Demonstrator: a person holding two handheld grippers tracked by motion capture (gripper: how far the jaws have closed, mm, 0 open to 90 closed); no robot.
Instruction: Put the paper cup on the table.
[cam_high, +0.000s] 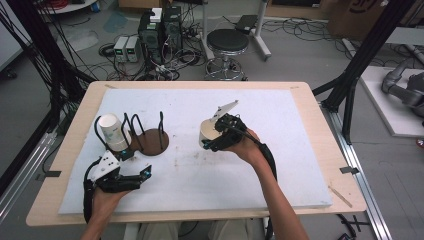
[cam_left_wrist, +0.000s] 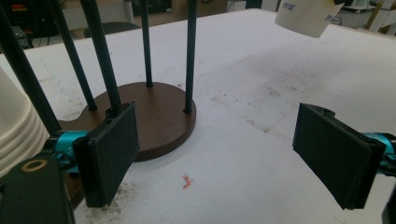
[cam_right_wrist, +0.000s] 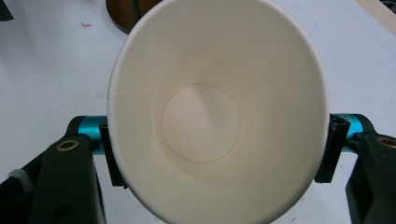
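One held paper cup (cam_right_wrist: 215, 116), one cup stack (cam_high: 114, 132), one rack (cam_high: 150, 141)

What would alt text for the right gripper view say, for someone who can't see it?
A white paper cup, its open mouth facing the camera and its inside empty, is clamped between the two black jaws of the right gripper. Behind it lies a white table surface, with the edge of a brown wooden base at the top.
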